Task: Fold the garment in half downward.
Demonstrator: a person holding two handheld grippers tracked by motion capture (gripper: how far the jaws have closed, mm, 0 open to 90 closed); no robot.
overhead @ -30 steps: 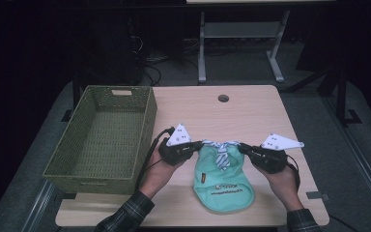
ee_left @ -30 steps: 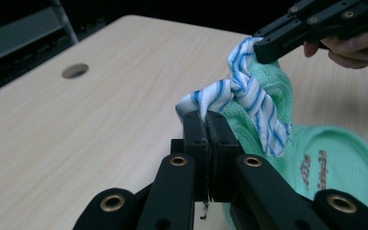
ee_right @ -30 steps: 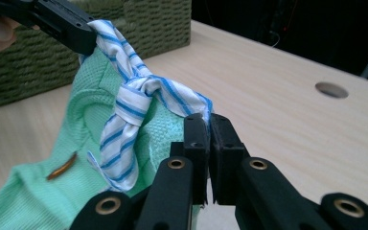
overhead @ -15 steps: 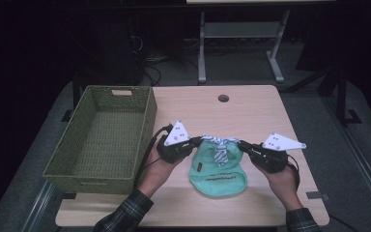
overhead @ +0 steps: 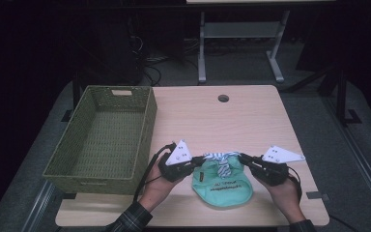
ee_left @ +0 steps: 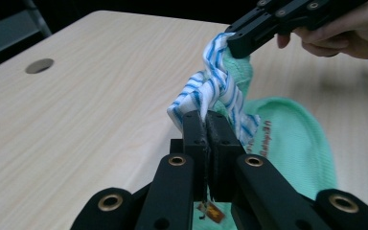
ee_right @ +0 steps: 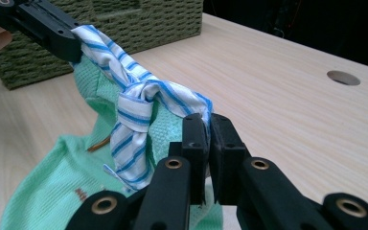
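Mint-green knit garment point(overhead: 221, 186) with a blue-and-white striped collar point(overhead: 221, 159) lies low and centre in the high view, on the wooden surface point(overhead: 232, 121). Its collar edge is lifted between the left claw point(overhead: 196, 162) and the right claw point(overhead: 244, 158), and its lower body rests flat. A woven green basket point(overhead: 101, 137) stands at the left of the frame, apart from the cloth.

In the left gripper view, the left claw point(ee_left: 206, 125) is clamped shut on the striped collar point(ee_left: 211, 91), holding only a thin fold at its tips. The right claw point(ee_left: 237, 43) bites the same band in the upper right. So shallow a grip could probably let the fabric slide out if the hands pull apart.

In the right gripper view, the right claw point(ee_right: 205, 125) is pressed together on the collar point(ee_right: 139, 103), which twists into a knot-like bunch mid-frame, and the left claw point(ee_right: 72, 45) holds the far end at upper left. That twist may keep the garment point(ee_right: 72, 191) from spreading evenly, and uneven lifting could drag the hem across the surface point(ee_right: 292, 110) and crumple it.
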